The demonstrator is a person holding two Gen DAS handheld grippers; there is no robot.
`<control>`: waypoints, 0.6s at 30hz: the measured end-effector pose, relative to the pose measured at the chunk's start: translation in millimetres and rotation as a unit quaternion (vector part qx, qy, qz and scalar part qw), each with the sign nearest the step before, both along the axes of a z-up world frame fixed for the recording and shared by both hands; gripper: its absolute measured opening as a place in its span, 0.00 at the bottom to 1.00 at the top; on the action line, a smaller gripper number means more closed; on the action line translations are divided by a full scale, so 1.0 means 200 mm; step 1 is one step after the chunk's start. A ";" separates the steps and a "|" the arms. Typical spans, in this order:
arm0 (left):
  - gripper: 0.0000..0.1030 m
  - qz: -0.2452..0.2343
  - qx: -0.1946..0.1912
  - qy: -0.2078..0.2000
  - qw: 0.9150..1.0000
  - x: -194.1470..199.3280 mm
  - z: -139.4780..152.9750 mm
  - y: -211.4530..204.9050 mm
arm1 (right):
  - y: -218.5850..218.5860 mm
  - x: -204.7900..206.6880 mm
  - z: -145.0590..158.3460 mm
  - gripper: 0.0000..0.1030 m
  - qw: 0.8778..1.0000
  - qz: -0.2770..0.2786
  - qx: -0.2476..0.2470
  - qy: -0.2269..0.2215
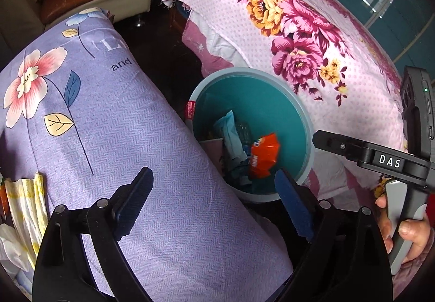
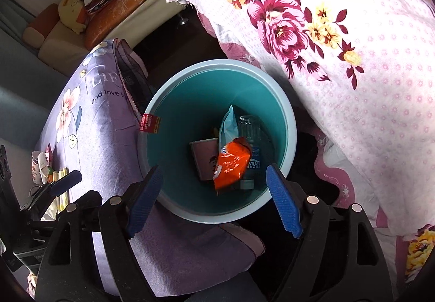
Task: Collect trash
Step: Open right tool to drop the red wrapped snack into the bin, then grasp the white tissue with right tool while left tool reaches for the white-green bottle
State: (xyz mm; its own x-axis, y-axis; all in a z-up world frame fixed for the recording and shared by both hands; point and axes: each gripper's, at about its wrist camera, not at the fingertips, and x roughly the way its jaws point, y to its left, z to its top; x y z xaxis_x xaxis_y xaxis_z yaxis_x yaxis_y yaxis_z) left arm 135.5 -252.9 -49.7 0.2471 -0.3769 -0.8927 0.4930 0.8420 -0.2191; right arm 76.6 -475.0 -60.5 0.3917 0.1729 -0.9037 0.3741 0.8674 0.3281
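Two grippers: both pointed steeply down, jaws apart and empty.
Left gripper: hovered over the lilac floral cloth, just left of the bin.
Right gripper: hung above the bin's near rim.
Teal bin: stood between the lilac cloth and the pink floral cloth.
Trash: orange wrapper lay inside the bin, atop a pale blue packet, a clear bottle and a pink cup.

Black left tool and right tool, blue ridged pads, silver rivets.
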 end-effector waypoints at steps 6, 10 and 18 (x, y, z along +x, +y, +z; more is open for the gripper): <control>0.91 0.020 -0.008 0.002 1.000 -0.03 0.02 0.15 | 0.11 0.00 0.03 0.75 1.000 0.010 -0.009 0.001; 0.92 0.033 -0.015 0.002 0.999 -0.06 0.04 0.25 | 0.20 0.00 0.06 0.76 1.000 0.022 -0.022 -0.002; 0.92 0.062 -0.027 -0.004 0.998 -0.13 0.08 0.46 | 0.44 0.00 0.15 0.80 0.994 0.072 -0.077 -0.020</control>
State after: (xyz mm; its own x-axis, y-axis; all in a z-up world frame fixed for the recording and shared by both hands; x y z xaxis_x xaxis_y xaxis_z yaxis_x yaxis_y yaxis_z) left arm 109.8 -161.4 -33.5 0.3029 -0.3905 -0.8694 0.3873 0.8839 -0.2621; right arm 76.9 -387.9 -30.4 0.4090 0.0898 -0.9081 0.2314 0.9524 0.1985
